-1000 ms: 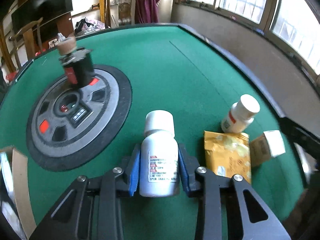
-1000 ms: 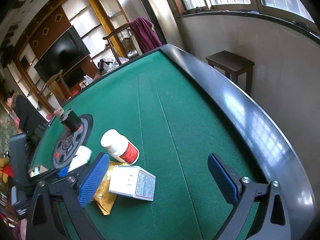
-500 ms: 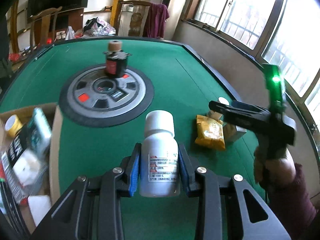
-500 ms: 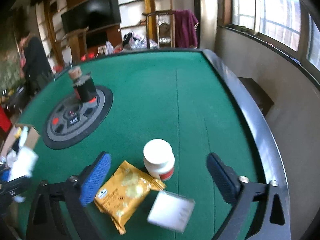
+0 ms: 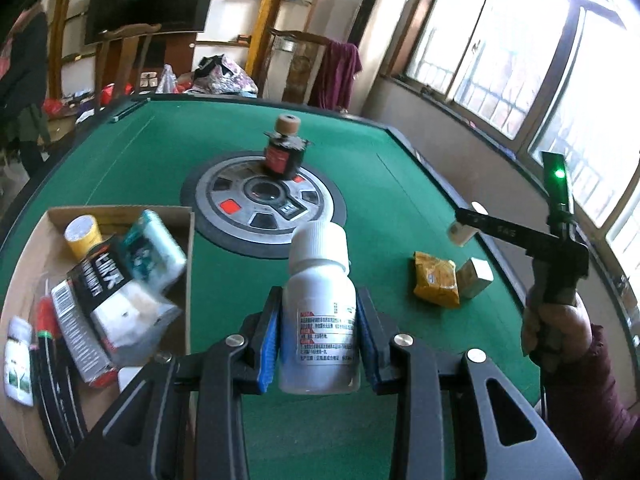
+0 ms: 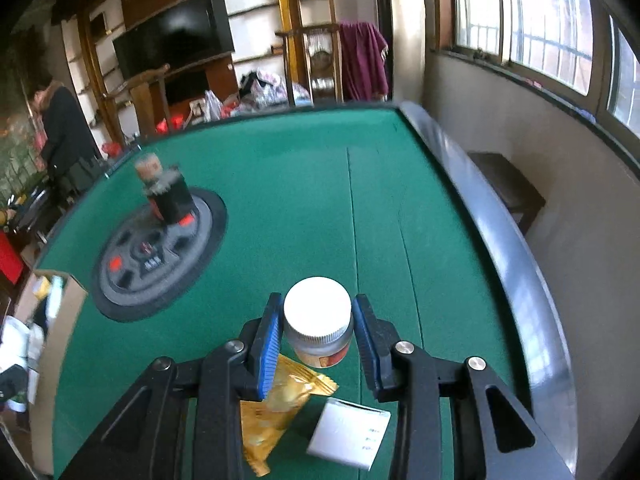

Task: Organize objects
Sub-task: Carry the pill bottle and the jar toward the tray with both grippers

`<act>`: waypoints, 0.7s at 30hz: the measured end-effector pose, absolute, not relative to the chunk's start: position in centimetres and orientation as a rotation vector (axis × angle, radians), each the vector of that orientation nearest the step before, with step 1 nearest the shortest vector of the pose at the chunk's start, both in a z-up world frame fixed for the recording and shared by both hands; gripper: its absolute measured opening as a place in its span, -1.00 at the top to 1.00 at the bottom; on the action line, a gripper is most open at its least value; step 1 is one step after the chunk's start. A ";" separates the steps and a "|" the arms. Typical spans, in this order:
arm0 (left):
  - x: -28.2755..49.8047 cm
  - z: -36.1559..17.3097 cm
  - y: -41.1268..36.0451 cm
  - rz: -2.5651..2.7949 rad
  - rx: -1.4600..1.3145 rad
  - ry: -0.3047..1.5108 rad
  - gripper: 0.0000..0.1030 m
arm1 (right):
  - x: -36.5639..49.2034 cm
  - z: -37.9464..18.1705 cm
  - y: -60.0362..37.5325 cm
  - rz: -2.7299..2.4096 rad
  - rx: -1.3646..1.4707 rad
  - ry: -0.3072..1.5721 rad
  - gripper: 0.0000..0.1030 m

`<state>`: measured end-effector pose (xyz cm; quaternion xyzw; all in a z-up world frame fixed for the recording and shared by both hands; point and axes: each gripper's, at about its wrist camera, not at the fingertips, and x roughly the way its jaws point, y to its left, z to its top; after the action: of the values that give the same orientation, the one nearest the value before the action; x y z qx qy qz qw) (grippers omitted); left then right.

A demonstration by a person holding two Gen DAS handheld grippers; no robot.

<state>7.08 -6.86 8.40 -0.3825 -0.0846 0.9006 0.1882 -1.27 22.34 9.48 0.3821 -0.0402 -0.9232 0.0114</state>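
Observation:
My left gripper [image 5: 318, 300] is shut on a white pill bottle [image 5: 320, 276] with a white cap and printed label, held upright above the green table [image 5: 380, 184]. In the right wrist view my right gripper [image 6: 317, 304] has its jaws closing on a smaller white-capped bottle with a red label [image 6: 318, 320]; the blue pads [image 6: 269, 344] touch its sides. Below that bottle lie a yellow snack packet [image 6: 280, 400] and a small white box [image 6: 348, 436]. The left wrist view shows the right gripper [image 5: 464, 220] in a hand [image 5: 556, 328], above the packet [image 5: 434, 284] and box [image 5: 476, 280].
An open cardboard box [image 5: 120, 212] at the table's left edge holds several packs and bottles. A round grey console [image 5: 260, 200] sits mid-table with a dark cork-topped object [image 5: 284, 156] on it. A raised dark rim [image 6: 500, 248] borders the table. A person [image 6: 60, 128] stands far left.
The right gripper's jaws went from wide open to closed around the red-label bottle. The left gripper carried its bottle back and left, bringing the cardboard box into view.

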 end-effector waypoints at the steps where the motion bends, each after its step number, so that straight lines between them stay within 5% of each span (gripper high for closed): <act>1: 7.3 8.5 -7.2 2.538 -1.073 -0.250 0.36 | -1.0 10.3 21.9 -2.875 1.169 -0.122 0.27; 9: 10.6 9.0 -12.9 2.676 -0.990 -0.335 0.36 | 2.8 15.1 15.0 -2.746 1.021 -0.109 0.26; 21: 17.9 8.8 -25.2 2.898 -1.029 -0.451 0.36 | 7.7 13.0 0.2 -2.383 1.025 -0.082 0.26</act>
<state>17.93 -25.17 8.78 -0.3311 -0.1452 0.9322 0.0167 7.69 0.20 12.99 0.3804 -0.0304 -0.8841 0.2697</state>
